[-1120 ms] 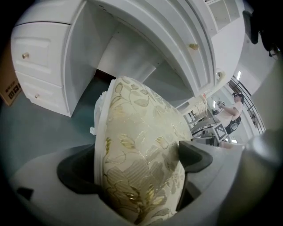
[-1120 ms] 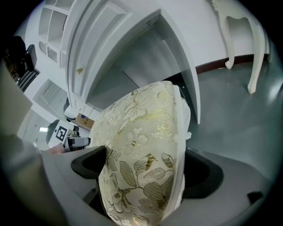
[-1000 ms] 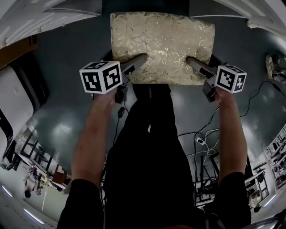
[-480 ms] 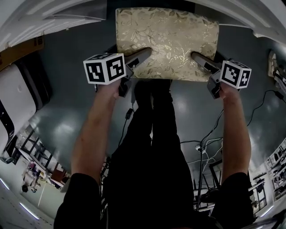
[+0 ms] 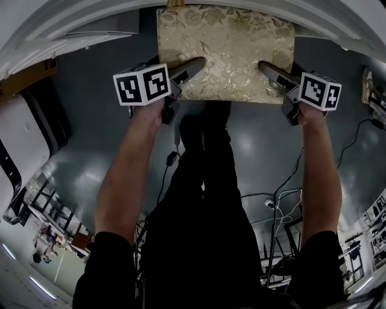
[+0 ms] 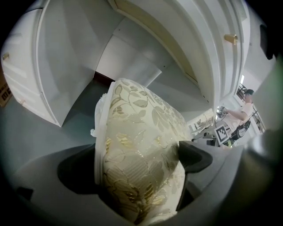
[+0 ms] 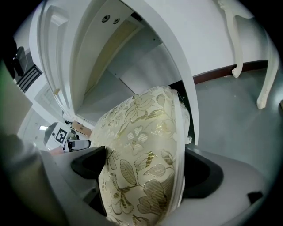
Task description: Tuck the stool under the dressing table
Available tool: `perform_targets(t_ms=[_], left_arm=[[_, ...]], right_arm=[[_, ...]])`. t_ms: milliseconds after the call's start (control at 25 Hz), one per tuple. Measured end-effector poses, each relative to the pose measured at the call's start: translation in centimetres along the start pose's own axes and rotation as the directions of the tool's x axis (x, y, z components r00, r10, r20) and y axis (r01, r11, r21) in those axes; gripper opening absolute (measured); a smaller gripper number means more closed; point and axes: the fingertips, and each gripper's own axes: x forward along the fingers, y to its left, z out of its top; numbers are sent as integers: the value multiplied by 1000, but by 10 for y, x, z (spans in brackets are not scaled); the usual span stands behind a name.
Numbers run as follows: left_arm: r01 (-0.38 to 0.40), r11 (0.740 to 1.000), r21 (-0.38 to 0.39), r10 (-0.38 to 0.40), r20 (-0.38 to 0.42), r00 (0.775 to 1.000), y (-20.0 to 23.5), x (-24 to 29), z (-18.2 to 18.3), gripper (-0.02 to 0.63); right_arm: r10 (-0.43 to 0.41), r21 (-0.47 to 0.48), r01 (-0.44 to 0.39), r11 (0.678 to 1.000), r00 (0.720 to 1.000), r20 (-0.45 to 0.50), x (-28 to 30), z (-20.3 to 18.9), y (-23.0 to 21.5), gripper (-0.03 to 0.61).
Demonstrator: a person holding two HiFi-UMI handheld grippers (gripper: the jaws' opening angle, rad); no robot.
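Note:
The stool (image 5: 228, 51) has a cream seat cushion with gold leaf pattern. Its far edge lies under the white dressing table's curved front (image 5: 90, 15). My left gripper (image 5: 196, 65) is shut on the cushion's near left edge, and my right gripper (image 5: 266, 67) is shut on its near right edge. In the left gripper view the cushion (image 6: 137, 154) fills the gap between both jaws. The right gripper view shows the cushion (image 7: 141, 172) pinched the same way, with the table's white arch (image 7: 177, 57) just above. The stool's legs are hidden.
Grey floor lies around the stool. The person's dark legs (image 5: 202, 199) stand right behind it. Cables (image 5: 283, 193) trail on the floor at right. A white table leg (image 7: 236, 31) stands at the right. A white cabinet panel (image 6: 57, 70) flanks the knee space.
Both grippers have pushed the stool forward; its far edge has slid under the dressing table's front, and the person has stepped after it.

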Motion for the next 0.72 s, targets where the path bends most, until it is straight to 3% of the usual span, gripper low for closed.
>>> perform_targets(t_ms=[280, 720], left_arm=[[26, 1000, 5, -26, 40, 999, 5, 10, 21, 555], [33, 999, 43, -34, 22, 999, 1, 10, 20, 555]], right_arm=[[-15, -22, 16, 1000, 999, 40, 8, 22, 0, 517], [-34, 33, 31, 999, 995, 92, -1, 9, -1, 517]])
